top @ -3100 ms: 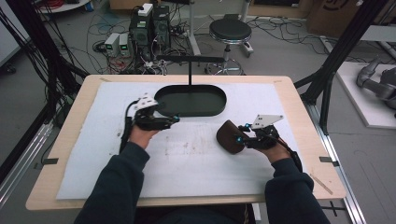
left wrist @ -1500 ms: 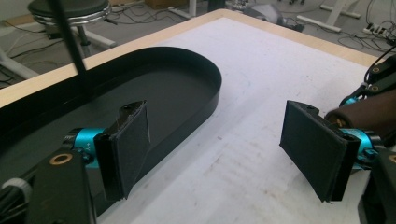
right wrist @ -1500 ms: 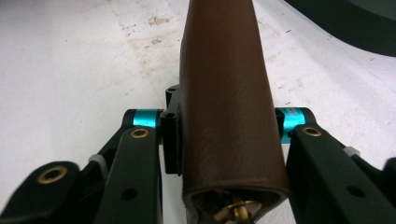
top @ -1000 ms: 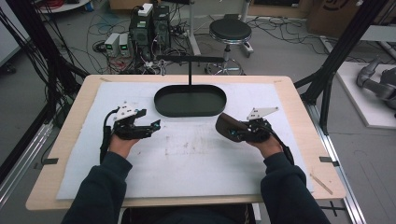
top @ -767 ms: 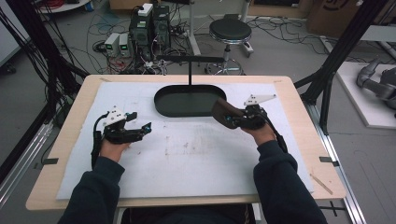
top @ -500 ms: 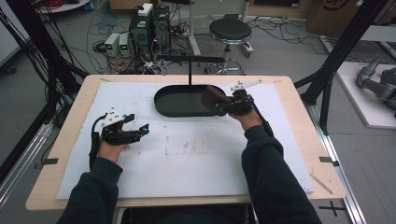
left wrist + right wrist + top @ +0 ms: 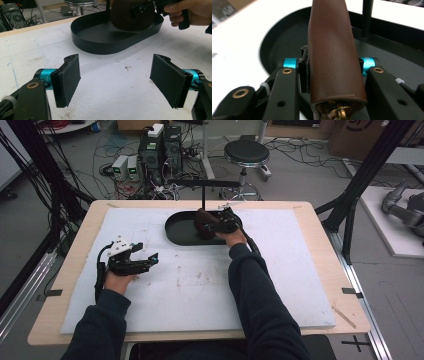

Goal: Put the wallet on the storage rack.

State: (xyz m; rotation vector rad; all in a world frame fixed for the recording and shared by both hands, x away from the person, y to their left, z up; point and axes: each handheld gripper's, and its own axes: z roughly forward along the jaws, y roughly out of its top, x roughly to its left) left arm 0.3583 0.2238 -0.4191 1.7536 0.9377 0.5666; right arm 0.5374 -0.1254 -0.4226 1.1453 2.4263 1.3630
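Note:
A brown leather pouch point(image 7: 201, 220) point(image 7: 332, 50) stands on edge over the black oval tray point(image 7: 176, 234), with my right gripper point(image 7: 216, 226) point(image 7: 332, 68) shut on it. A brass clasp shows at the pouch's near end in the right gripper view. Whether the pouch touches the tray floor I cannot tell. My left gripper point(image 7: 153, 259) point(image 7: 116, 76) rests open on the white mat at the left, nothing between its pads point(image 7: 68, 75). Ahead of it lie the tray point(image 7: 100, 47), the pouch point(image 7: 125, 18) and the right gripper point(image 7: 145, 8).
A black post point(image 7: 204, 198) point(image 7: 367, 17) rises from the tray's back and carries a horizontal bar point(image 7: 202, 183). A white mat point(image 7: 280, 270) covers the wooden table point(image 7: 327, 245). Behind the table are a stool point(image 7: 246, 154), computers and cables.
My right gripper has carried the pouch from the mat's right side up and left to over the tray. My left gripper has moved left and nearer the person, away from the tray.

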